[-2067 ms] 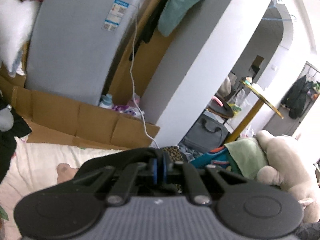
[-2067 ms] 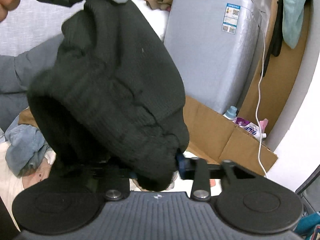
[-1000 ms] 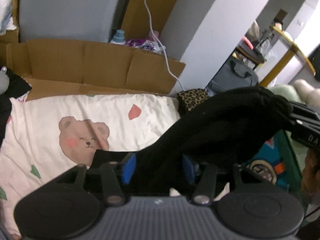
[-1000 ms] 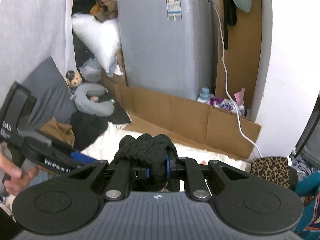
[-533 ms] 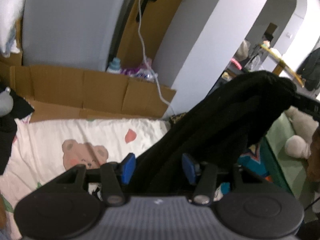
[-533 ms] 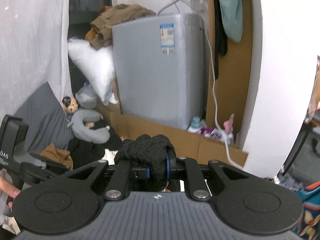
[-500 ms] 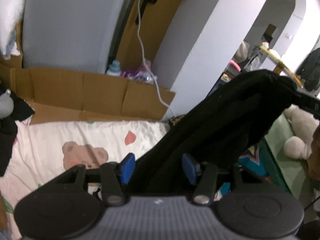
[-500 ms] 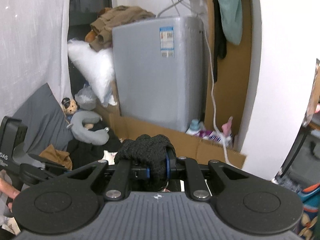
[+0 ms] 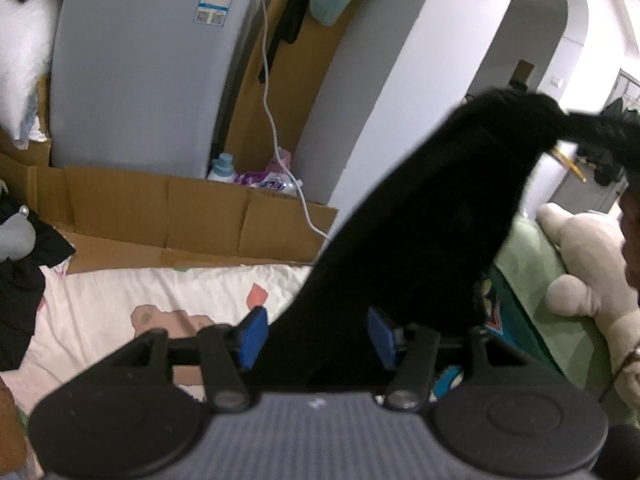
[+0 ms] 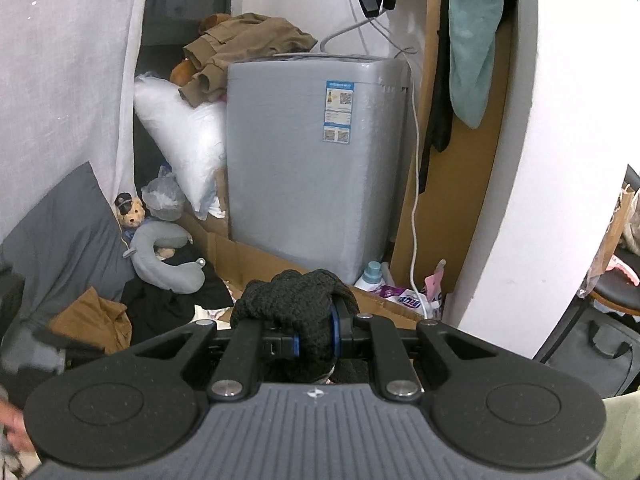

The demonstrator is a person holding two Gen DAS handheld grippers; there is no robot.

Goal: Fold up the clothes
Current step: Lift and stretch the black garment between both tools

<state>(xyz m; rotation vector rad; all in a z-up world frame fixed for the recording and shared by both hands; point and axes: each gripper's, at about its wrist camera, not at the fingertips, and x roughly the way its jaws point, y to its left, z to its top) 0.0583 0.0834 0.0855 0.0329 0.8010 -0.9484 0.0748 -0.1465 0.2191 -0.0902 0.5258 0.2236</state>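
Two wrist views, one cluttered room. Cream bedsheet [image 9: 120,304] w/ bear print and small coloured shapes seen low in left view; flattened cardboard [image 9: 168,216] stood along its far edge. Grey washing machine [image 10: 316,160] behind cardboard, label on front, brown jacket [image 10: 244,46] heaped on top, white pillow [image 10: 184,140] leaned at its left side. White cable [image 10: 416,184] hung down beside machine; detergent bottle [image 10: 370,274] at its foot. Teal towel [image 10: 474,32] hung on brown door panel. Grey neck pillow [image 10: 160,256] and dark clothes piled at left, near grey cushion [image 10: 60,232]. Plush toy [image 9: 580,264] on green blanket at right of left view.

Left gripper [image 9: 316,338]: blue pads set wide apart, black knit garment [image 9: 420,232] passing between them; pad contact not discernible, so grip cannot be told. Right gripper [image 10: 316,338]: jaws drawn in close, a bunched wad of the same knit clamped between blue pads, fabric bulging above the fingers.

Garment held in air above sheet, not lying on it. In left view, long axis runs diagonally from gripper at bottom centre up to upper right, where it narrows to a blurred end at frame edge. Stretched taut-ish, no drape detail visible (very dark).
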